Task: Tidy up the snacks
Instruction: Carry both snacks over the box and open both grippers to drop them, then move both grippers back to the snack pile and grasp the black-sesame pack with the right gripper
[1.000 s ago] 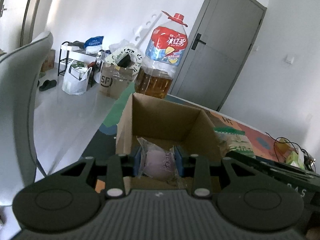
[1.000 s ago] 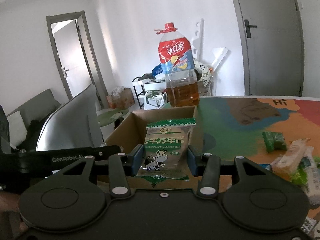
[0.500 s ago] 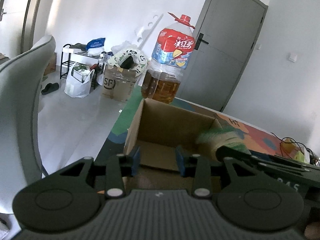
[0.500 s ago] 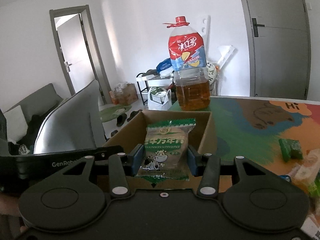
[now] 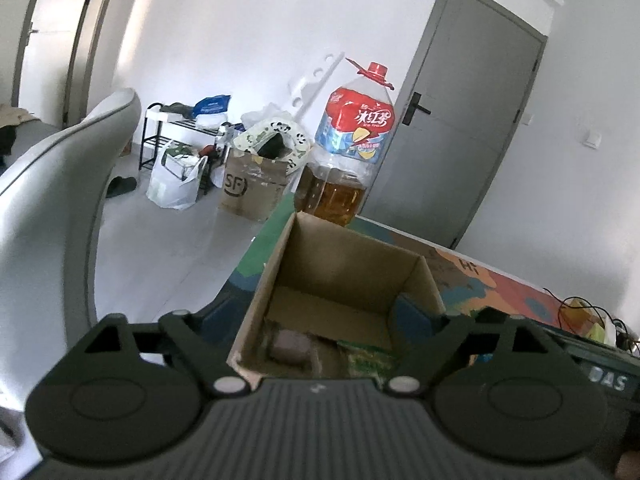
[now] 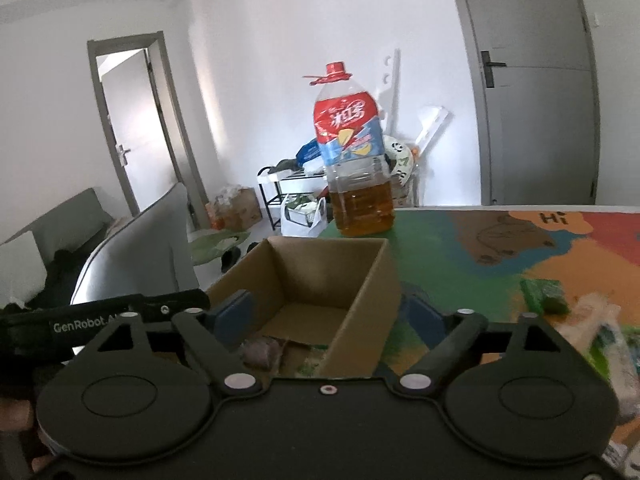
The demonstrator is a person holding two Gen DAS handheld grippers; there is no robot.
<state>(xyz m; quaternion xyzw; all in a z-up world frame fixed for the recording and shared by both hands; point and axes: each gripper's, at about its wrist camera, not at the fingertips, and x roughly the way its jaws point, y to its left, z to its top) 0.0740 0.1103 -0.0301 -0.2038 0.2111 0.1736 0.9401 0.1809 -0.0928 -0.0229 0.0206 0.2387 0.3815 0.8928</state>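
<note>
Inside open cardboard box (image 5: 352, 276), purple (image 5: 291, 345) and green snack packets (image 5: 366, 358)

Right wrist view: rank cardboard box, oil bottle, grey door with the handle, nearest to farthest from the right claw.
1. Open brown cardboard box, right in front of the right claw, snacks inside.
2. Clear plastic oil bottle with red cap, behind the box on the table.
3. Grey door with the handle, far wall, upper right.
</note>
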